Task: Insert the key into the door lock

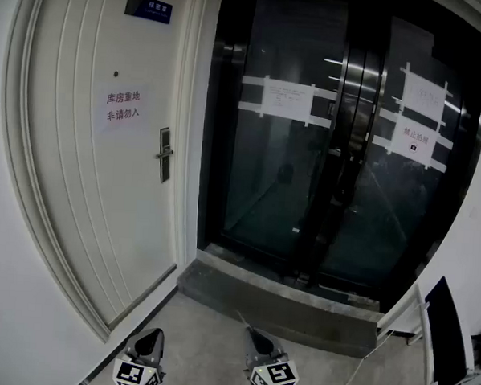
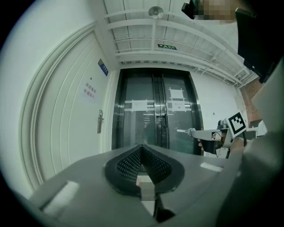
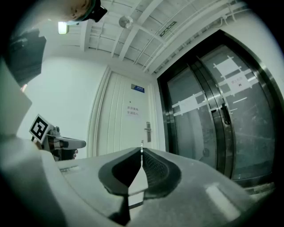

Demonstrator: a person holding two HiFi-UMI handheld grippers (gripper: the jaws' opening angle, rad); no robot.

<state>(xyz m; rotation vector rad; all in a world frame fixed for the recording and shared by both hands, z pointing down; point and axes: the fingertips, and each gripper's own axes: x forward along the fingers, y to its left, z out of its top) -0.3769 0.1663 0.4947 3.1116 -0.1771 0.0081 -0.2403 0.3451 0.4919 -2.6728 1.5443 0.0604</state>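
The white door stands at the left, and its metal lock plate and lever sit on its right edge. The lock also shows far ahead in the left gripper view and the right gripper view. My right gripper is low in the head view, well short of the door, shut on a small silver key. The key's tip pokes out past the jaws and is seen from the side in the left gripper view. My left gripper is beside it, shut with nothing in it.
Dark glass double doors with taped paper notices fill the wall to the right of the white door. A raised concrete threshold runs below them. A dark panel leans at the far right. Two signs hang on the white door.
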